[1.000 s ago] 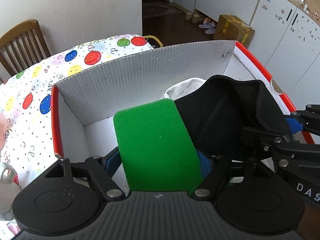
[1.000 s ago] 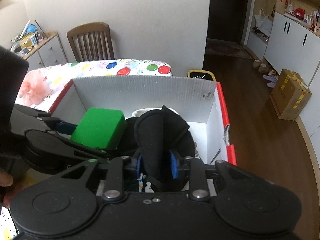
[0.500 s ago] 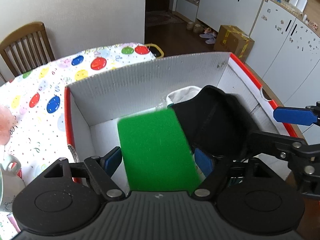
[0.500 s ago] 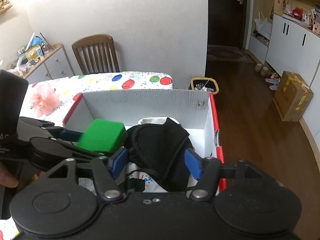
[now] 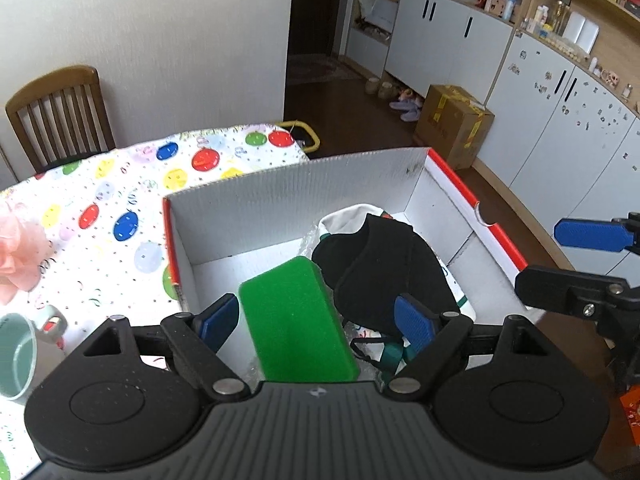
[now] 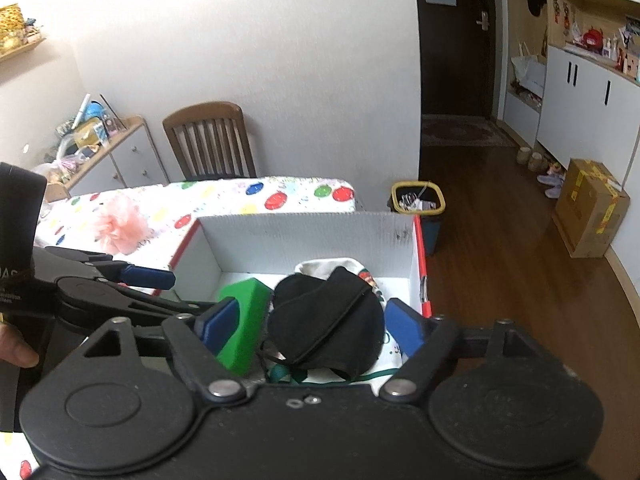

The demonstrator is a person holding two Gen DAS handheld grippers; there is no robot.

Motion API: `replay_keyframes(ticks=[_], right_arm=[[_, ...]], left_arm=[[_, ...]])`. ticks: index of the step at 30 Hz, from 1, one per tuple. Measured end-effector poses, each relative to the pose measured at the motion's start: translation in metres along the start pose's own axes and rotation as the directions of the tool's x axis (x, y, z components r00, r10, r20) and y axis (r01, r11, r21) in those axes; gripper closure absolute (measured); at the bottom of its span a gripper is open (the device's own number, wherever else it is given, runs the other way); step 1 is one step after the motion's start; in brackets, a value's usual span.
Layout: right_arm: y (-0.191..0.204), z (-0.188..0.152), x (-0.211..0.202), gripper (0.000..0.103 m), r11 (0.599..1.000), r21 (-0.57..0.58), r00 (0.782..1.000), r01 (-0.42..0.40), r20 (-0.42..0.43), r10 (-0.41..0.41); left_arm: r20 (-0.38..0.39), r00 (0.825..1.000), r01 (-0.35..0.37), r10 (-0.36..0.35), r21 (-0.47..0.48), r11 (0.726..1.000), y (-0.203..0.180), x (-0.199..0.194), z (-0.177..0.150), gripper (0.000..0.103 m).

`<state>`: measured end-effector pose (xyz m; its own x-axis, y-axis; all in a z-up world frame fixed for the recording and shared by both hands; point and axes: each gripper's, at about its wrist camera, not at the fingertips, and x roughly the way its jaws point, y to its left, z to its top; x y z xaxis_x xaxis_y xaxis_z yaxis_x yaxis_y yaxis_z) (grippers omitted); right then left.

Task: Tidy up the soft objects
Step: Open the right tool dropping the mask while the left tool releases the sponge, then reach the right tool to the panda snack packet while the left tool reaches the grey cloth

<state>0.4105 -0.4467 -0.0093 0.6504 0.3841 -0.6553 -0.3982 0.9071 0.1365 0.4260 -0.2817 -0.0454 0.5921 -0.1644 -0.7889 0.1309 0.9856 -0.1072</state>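
Observation:
A white corrugated box (image 5: 280, 192) with red rims stands on the balloon-print table. Inside lie a green sponge (image 5: 296, 320), a black fabric mask (image 5: 384, 272) and a white cloth (image 5: 340, 220) beneath the mask. My left gripper (image 5: 316, 320) is open above the box, with the sponge lying free between its blue pads. My right gripper (image 6: 308, 328) is open above the mask (image 6: 328, 320), holding nothing. The sponge (image 6: 240, 320) and the box (image 6: 304, 236) also show in the right wrist view. A pink mesh pouf (image 6: 120, 224) lies on the table left of the box.
A mint mug (image 5: 16, 356) stands on the table at the near left. A wooden chair (image 6: 208, 140) is behind the table. A yellow-rimmed bin (image 6: 418, 200) and a cardboard carton (image 6: 592, 208) sit on the wooden floor to the right.
Both grippers opened and let go: the left released the green sponge, the right released the black mask. Both objects now lie in the box, and both grippers have drawn back and up.

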Motion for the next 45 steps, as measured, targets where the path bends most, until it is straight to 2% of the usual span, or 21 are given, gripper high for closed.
replay_keyframes(ticks=[5, 9, 12, 23, 27, 33, 41, 45], right_arm=[[0.008, 0.002, -0.015, 0.015, 1.0, -0.006, 0.999, -0.026, 0.033, 0.026], [0.023, 0.003, -0.027, 0.005, 0.998, -0.038, 0.997, -0.058, 0.052, 0.06], [0.035, 0.001, -0.036, 0.003, 0.995, -0.06, 0.994, -0.085, 0.068, 0.089], [0.092, -0.002, -0.047, 0.001, 0.976, -0.159, 0.981, -0.147, 0.103, 0.165], [0.114, -0.005, -0.044, 0.001, 0.971, -0.163, 0.977, -0.177, 0.09, 0.194], [0.151, -0.012, -0.035, 0.001, 0.961, -0.189, 0.975, -0.202, 0.056, 0.216], [0.197, -0.019, -0.01, 0.001, 0.957, -0.193, 0.976, -0.215, 0.001, 0.219], [0.218, -0.021, 0.01, 0.001, 0.961, -0.187, 0.979, -0.203, -0.02, 0.203]], left_arm=[[0.038, 0.999, -0.002, 0.002, -0.003, 1.0, 0.004, -0.024, -0.007, 0.018], [0.066, 0.998, 0.003, -0.002, -0.022, 1.0, 0.01, -0.046, -0.013, 0.018], [0.091, 0.996, -0.004, 0.006, -0.023, 1.0, 0.015, -0.061, -0.02, 0.018], [0.167, 0.985, -0.016, 0.03, -0.08, 0.997, 0.052, -0.112, -0.047, 0.016], [0.186, 0.982, -0.005, 0.026, -0.113, 0.994, 0.073, -0.127, -0.057, 0.002], [0.214, 0.975, -0.023, 0.052, -0.133, 0.991, 0.106, -0.145, -0.074, 0.001], [0.233, 0.964, -0.077, 0.125, -0.204, 0.976, 0.168, -0.162, -0.092, 0.0], [0.242, 0.947, -0.152, 0.209, -0.236, 0.96, 0.199, -0.167, -0.103, 0.0]])
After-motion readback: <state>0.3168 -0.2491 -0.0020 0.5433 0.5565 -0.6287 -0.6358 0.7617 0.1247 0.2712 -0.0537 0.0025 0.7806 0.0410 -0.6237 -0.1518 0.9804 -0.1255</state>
